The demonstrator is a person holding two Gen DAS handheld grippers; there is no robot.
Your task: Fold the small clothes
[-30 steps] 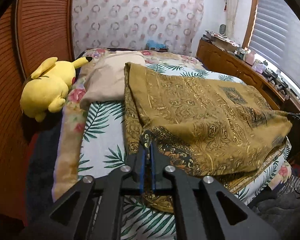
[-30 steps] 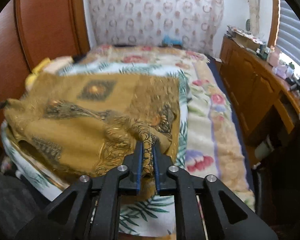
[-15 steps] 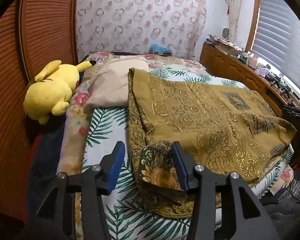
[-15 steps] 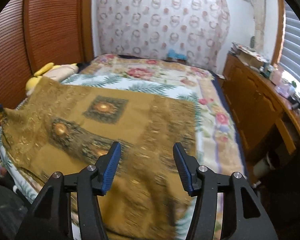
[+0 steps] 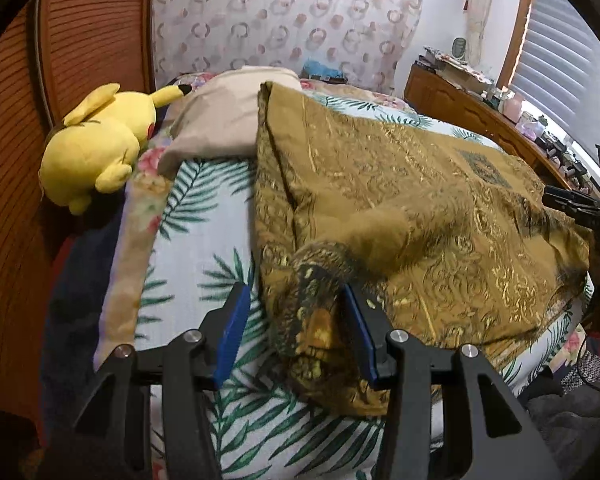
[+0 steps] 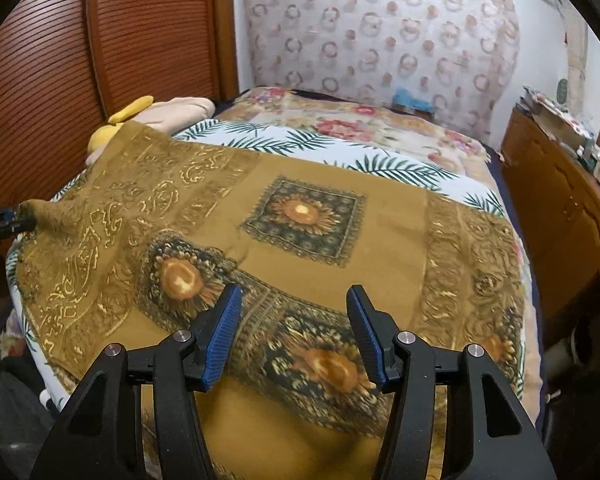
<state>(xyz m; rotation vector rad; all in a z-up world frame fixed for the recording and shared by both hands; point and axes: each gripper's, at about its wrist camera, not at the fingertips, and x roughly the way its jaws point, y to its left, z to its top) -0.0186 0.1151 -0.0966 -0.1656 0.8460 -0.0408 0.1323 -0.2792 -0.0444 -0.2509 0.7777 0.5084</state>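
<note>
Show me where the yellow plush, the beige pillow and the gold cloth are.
Yellow plush (image 5: 96, 148): left wrist view, on its body.
Beige pillow (image 5: 220, 120): left wrist view, on its middle.
Gold cloth (image 6: 392, 216): right wrist view, on its plain centre.

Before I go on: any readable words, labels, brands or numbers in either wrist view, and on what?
None readable. The gold-patterned cloth carries only ornament, no lettering. The clutter on the wooden dresser is too small and blurred to read. The yellow plush toy shows no label.

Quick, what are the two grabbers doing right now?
Left gripper: open, a bunched cloth corner between its jaws, not pinched.
Right gripper: open above the cloth, holding nothing.
</note>
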